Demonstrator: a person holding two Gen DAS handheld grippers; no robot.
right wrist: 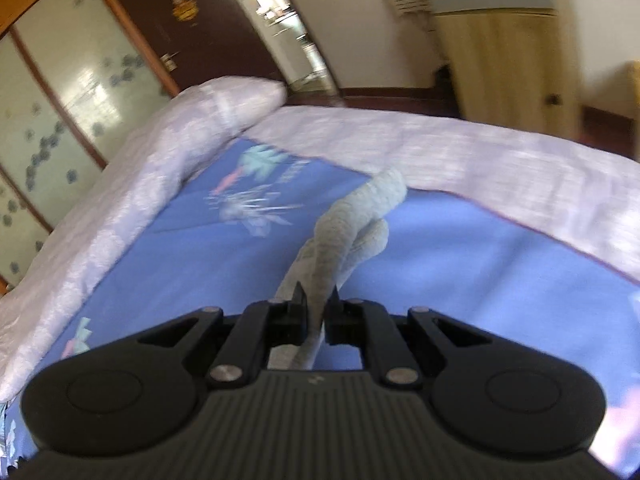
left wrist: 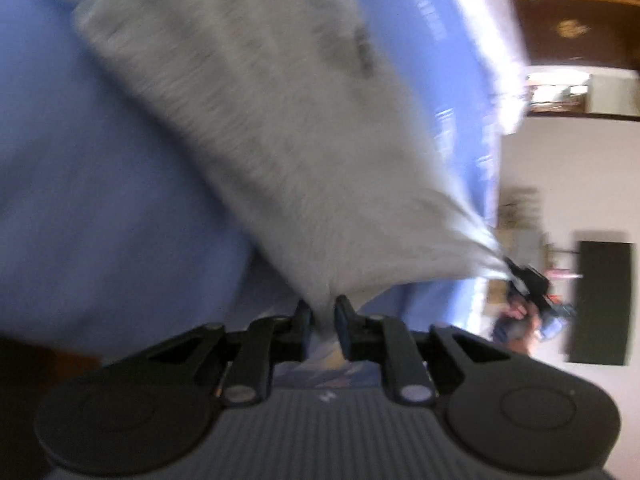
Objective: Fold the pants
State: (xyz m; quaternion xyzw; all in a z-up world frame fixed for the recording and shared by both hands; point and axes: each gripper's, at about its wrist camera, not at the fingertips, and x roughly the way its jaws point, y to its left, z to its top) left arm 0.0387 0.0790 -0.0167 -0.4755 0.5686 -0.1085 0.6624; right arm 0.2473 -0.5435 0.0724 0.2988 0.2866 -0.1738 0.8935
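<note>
The grey pants hang stretched above the blue bed sheet. My left gripper is shut on one corner of the pants, the cloth pinched between its fingers. In the left wrist view my right gripper shows at the right, holding the other corner. In the right wrist view my right gripper is shut on the pants, which trail forward in a bunched strip over the blue sheet.
The bed has a pale floral quilt along its far and left sides. A wardrobe with frosted doors, a dark door and a curtained cabinet stand beyond the bed.
</note>
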